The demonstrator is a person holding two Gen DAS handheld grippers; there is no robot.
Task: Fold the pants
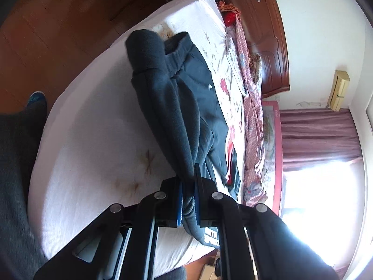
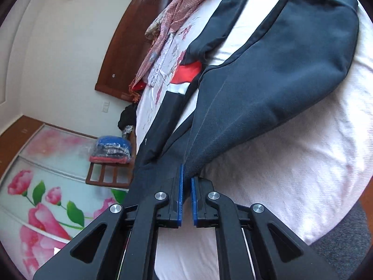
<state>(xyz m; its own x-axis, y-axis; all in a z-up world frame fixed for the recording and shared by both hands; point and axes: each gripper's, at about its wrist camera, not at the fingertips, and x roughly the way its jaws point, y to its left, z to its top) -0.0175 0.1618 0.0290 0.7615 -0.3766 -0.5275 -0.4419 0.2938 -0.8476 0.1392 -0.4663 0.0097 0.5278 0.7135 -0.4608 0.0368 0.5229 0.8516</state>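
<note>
Dark grey-blue sweatpants (image 1: pixel 177 98) lie stretched along the white bed (image 1: pixel 93 128); they also show in the right wrist view (image 2: pixel 268 86). My left gripper (image 1: pixel 188 186) is shut on a bunched end of the pants, with fabric pinched between its blue pads and hanging below. My right gripper (image 2: pixel 187 179) is nearly closed on the edge of the pants at the other end, the cloth pulled taut from its tips. A red and white stripe (image 2: pixel 186 74) shows on a second dark garment beside the pants.
A pink patterned cloth (image 1: pixel 253 121) lies along the far side of the bed by the wooden headboard (image 1: pixel 263 30). A wardrobe with rose-patterned doors (image 2: pixel 46 198) and a stool with a bagged bundle (image 2: pixel 112 149) stand beside the bed. Wooden floor (image 1: pixel 46 35) surrounds it.
</note>
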